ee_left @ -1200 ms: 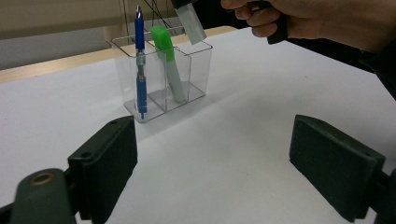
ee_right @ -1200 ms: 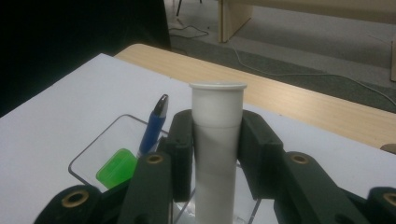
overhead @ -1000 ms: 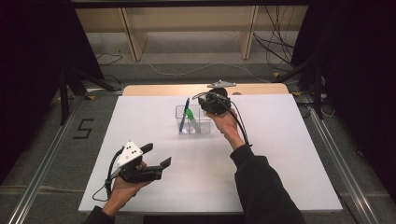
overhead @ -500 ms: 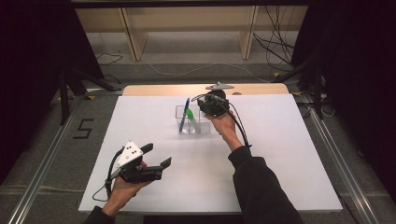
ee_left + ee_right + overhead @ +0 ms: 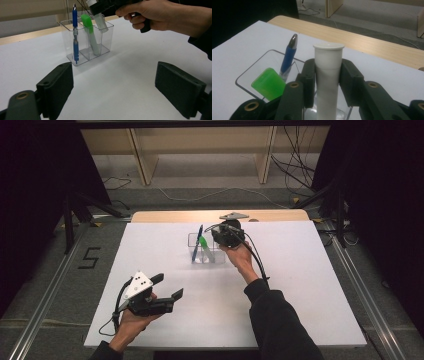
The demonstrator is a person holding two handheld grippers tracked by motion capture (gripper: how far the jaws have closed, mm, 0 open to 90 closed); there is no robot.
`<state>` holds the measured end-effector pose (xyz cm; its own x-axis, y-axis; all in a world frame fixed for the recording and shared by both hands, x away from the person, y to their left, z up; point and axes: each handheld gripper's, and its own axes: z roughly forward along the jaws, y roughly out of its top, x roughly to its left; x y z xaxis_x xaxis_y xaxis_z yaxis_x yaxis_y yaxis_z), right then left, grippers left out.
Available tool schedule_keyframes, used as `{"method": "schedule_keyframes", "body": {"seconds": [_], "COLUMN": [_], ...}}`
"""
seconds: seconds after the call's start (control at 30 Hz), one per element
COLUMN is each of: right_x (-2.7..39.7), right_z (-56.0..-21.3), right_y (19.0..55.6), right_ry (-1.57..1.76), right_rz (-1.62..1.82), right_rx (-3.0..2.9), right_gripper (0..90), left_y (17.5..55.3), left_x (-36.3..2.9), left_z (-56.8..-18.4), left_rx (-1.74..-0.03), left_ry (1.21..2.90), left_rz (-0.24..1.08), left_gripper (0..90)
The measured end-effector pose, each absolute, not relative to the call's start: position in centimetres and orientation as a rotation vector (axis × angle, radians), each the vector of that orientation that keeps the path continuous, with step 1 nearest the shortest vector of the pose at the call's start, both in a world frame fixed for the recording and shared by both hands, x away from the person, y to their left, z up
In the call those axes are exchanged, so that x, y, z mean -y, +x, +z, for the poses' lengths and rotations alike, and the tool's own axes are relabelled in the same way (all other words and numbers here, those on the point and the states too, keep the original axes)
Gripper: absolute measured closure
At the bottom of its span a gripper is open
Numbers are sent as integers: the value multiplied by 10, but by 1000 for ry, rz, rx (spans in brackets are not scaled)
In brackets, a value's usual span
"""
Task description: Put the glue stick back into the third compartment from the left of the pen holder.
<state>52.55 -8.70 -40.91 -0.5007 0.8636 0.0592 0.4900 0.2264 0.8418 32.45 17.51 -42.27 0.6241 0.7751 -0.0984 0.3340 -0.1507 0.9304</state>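
While the right gripper's (image 5: 327,82) jaws stand clamped on the white tube (image 5: 328,75), the tube sits upright, its long axis near vertical, its lower end inside the end compartment of the clear holder (image 5: 86,37) beside the green marker (image 5: 90,37) and blue pen (image 5: 75,35). The right hand (image 5: 240,257) reaches over it from above. The left gripper (image 5: 160,292) rests near the table's front, well apart, jaws wide and empty.
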Motion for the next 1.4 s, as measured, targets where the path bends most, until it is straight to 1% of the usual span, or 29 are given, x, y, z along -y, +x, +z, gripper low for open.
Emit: {"method": "schedule_keyframes", "body": {"seconds": [0.1, 0.17, 0.33, 0.73, 0.97, 1.4], "right_x": [88, 90, 99, 109, 110, 114], "right_z": [-410, -408, -398, -381, -378, -372], "right_y": [524, 523, 519, 504, 499, 488], "right_ry": [1241, 1241, 1238, 1188, 1173, 1147], "right_rz": [1169, 1187, 1187, 1240, 1250, 1272], "right_rx": [-2093, -2097, -2105, -2124, -2144, -2168], "right_gripper": [652, 542, 418, 375, 338, 305], "left_y": [325, 325, 325, 325, 325, 325], "left_x": [-176, -176, -175, -175, -175, -175], "left_z": [-423, -423, -423, -423, -423, -423], "left_rx": [-909, -909, -907, -911, -911, -909], "left_ry": [1745, 1745, 1746, 1743, 1744, 1750], "left_rz": [497, 497, 497, 497, 496, 496], "left_gripper": [147, 147, 147, 147, 147, 147]}}
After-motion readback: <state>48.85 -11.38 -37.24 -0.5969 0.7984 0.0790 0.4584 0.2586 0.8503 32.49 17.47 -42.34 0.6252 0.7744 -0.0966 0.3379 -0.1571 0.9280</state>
